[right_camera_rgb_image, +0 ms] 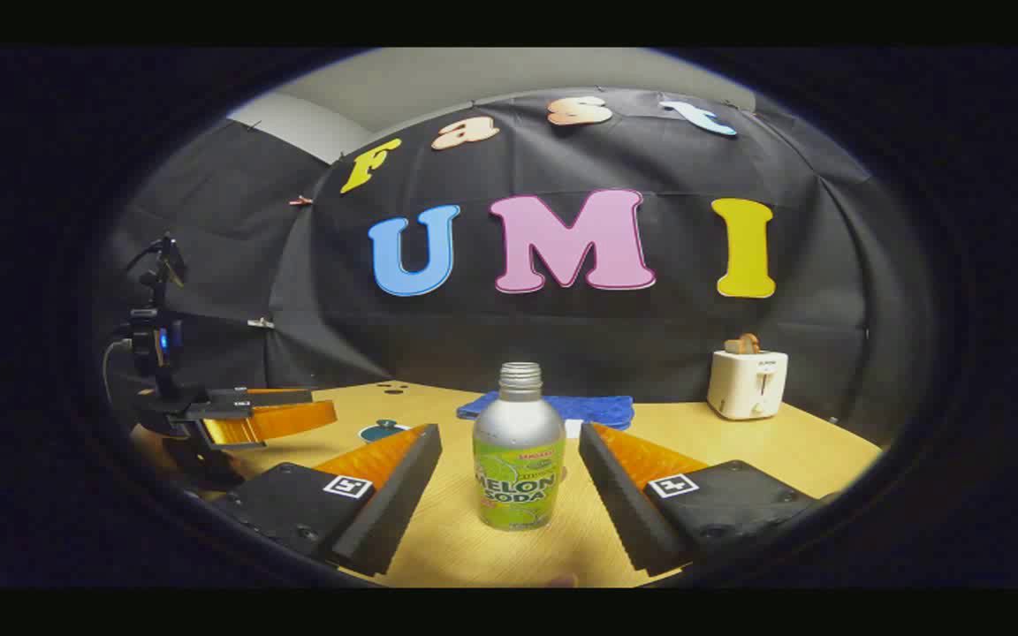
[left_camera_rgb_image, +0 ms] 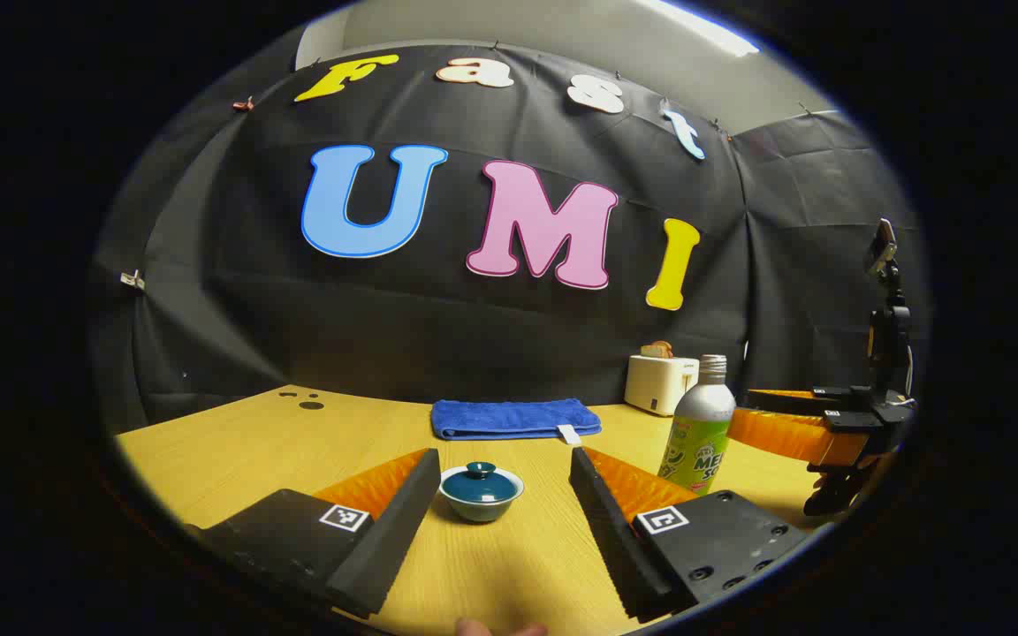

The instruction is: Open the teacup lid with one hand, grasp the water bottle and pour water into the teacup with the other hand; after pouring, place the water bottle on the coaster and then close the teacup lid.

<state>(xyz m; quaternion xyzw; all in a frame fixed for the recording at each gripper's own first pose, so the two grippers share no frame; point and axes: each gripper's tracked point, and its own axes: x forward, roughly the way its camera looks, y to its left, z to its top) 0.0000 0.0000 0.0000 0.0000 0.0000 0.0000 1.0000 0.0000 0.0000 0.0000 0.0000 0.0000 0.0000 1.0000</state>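
Left gripper view: the left gripper (left_camera_rgb_image: 502, 517) is held spread wide, nothing grasped, w/ the teacup (left_camera_rgb_image: 481, 499) framed between its fingers but touched by neither. The lid (left_camera_rgb_image: 480, 478) is seated on the cup, knob up. The cup sits on the table (left_camera_rgb_image: 226, 450), in front of the blue towel (left_camera_rgb_image: 516, 417); the water bottle (left_camera_rgb_image: 700, 424) stands near it, to the right in this view.

In the right gripper view the right gripper (right_camera_rgb_image: 509, 503) is likewise released, fingers either side of the bottle w/o contact visible. The bottle is upright, long axis vertical, mouth up and apparently uncapped. No coaster can be made out for certain.

Risks, as judged:
- The lid knob is small and rounded; if pinched off-centre it could slip and drop back, or the light cup could be dragged or tipped.
- If the bottle is closed on too high or nudged by one finger first, it may be toppled, and w/ an open mouth water would be spilled.
- The two items stand near each other, so the grippers could be knocked together.
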